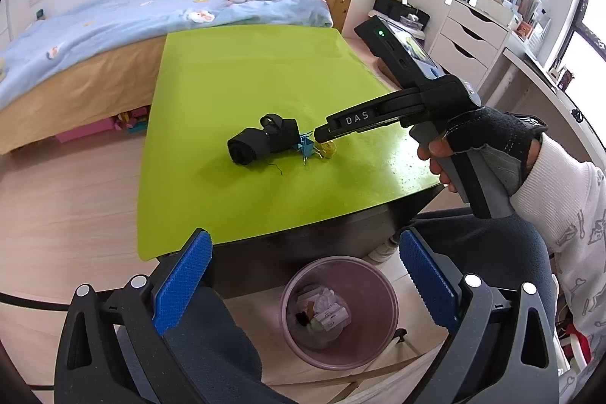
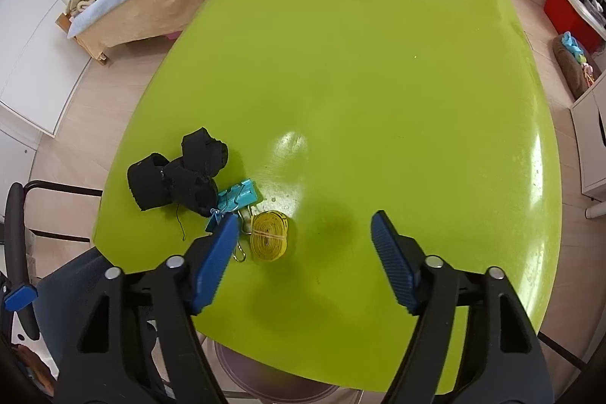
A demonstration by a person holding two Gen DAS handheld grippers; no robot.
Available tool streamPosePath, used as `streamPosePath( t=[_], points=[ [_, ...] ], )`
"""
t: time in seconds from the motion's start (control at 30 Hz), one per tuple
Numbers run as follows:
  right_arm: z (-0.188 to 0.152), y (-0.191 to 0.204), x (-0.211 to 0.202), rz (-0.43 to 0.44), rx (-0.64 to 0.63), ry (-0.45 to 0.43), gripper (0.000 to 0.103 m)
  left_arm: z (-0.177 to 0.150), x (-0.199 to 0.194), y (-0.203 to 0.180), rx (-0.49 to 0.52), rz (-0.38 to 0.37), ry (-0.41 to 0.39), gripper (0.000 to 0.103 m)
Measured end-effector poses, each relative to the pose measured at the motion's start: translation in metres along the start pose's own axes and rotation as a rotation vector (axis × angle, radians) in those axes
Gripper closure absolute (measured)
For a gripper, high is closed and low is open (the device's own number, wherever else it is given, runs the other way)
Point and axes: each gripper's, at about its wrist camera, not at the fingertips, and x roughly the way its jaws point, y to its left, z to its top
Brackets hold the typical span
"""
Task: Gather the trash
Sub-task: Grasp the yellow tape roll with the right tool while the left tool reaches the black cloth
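Right gripper (image 2: 305, 245) hangs over the green surface (image 2: 378, 63), fingers apart and empty, yellow coil (image 2: 269, 235) at 9 o'clock; left gripper (image 1: 305, 284) gapes empty above the bin (image 1: 373, 343).

Lime-green table (image 2: 378, 63), black cloth (image 2: 178, 177), yellow tape coil (image 2: 269, 233).

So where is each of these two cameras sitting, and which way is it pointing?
Left wrist: on the left gripper, beside the green table, looking down over a bin and across at the right gripper; gloved hand shows.
Right wrist: on the right gripper, looking steeply down at the table; only its open fingers show.
Shared: black cloth, blue clip, yellow tape roll.
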Motion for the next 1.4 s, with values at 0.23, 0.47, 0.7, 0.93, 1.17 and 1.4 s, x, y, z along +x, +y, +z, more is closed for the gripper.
streamPosePath(
  t=[0.23, 0.47, 0.7, 0.93, 1.17, 1.4],
  points=[
    [0.004, 0.008, 0.009, 0.016, -0.015, 0.014, 0.044, -0.001, 0.002, 0.002, -0.008, -0.002, 0.005, 0.008],
    [0.003, 0.013, 0.007, 0.022, -0.042, 0.02, 0.084, -0.001, 0.003, 0.003, -0.011, -0.002, 0.008, 0.008],
    [-0.005, 0.007, -0.003, 0.019, -0.038, -0.004, 0.084, 0.005, 0.003, 0.004, -0.01, -0.001, 0.003, 0.008],
    [-0.014, 0.002, -0.023, 0.057, -0.019, -0.051, 0.084, 0.023, 0.011, 0.008, 0.012, 0.007, 0.008, 0.008],
    [-0.027, -0.002, -0.039, 0.086, -0.015, -0.071, 0.084, 0.053, 0.03, 0.017, 0.042, 0.021, 0.034, 0.008],
    [-0.032, -0.006, -0.043, 0.097, -0.013, -0.071, 0.084, 0.08, 0.066, 0.029, 0.089, 0.026, 0.115, 0.008]
  ],
)
